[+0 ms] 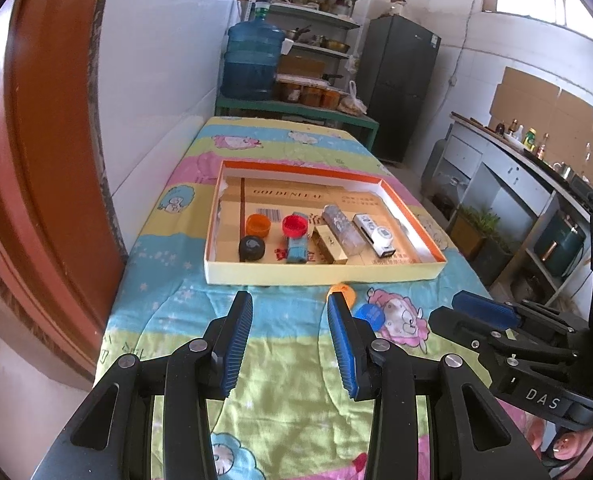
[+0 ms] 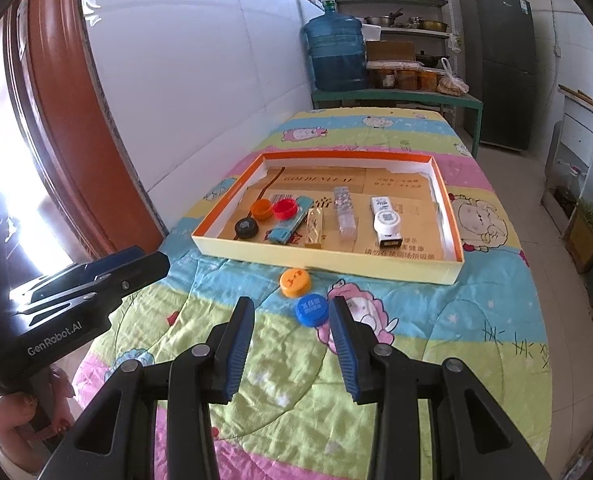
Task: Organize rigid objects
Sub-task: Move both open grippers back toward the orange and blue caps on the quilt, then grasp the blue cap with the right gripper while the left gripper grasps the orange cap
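A shallow cardboard tray with an orange inner rim lies on the cartoon quilt. Inside it are an orange cap, a red cap, a black cap, a blue box, a gold box, a clear box and a white box. In front of the tray lie an orange cap and a blue cap. My left gripper and right gripper both stand open with nothing between the pads, just short of those two caps.
A white wall and red-brown door frame run along the left of the table. Beyond it stand a blue water jug, loaded shelves and a dark fridge. A counter lines the right. A hand holds the left gripper.
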Demonstrator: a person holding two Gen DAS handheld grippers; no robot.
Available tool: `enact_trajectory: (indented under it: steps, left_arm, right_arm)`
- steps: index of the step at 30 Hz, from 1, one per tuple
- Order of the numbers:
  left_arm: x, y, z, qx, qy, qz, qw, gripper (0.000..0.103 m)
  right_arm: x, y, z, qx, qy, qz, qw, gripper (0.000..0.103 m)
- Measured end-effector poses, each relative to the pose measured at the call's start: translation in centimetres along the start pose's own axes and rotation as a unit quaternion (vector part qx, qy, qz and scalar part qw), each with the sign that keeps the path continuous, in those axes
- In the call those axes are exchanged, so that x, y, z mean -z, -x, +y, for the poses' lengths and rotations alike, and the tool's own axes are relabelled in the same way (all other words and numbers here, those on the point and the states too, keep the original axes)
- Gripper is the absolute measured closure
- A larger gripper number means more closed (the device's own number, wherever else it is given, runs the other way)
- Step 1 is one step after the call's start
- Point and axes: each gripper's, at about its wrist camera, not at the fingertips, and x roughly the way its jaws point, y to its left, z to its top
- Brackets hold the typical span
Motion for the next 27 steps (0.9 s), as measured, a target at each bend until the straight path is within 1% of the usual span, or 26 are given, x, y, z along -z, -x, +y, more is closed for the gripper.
enact_trajectory:
  steps: [6,9,12,16,21,27]
  left_arm:
    - [1.2,-0.3,1.0,-0.002,0.013,0.008,0.9999,0.063]
    - [1.7,-0.9,1.4,-0.002,0.018,0.019,0.9997,0.063]
    - [2.0,-1.4,1.6,-0.001,0.021,0.026,0.9994,0.063]
    - [1.9,-1.9,1.6,0.000,0.022,0.028,0.9994,0.063]
    - [1.4,-2.9,1.2,0.003,0.017,0.031,0.9994,0.063]
    - [0.7,-4.1,0.1,0.009,0.004,0.035,0.9993,0.063]
  right_arm:
    - [1.4,-1.0,0.6,0.007,0.015,0.021,1.000,0.064]
    - [2.0,-2.0,0.7,0.002,0.017,0.034,0.999,0.064]
    - [2.3,-3.0,0.7,0.002,0.021,0.039,0.999,0.064]
    - [2.2,-4.5,0.5,0.003,0.022,0.044,0.999,0.064]
    - [1.7,-6.6,0.1,0.027,0.029,0.050,0.998,0.064]
    - [1.0,-8.6,-0.4,0.041,0.035,0.058,0.997,0.064]
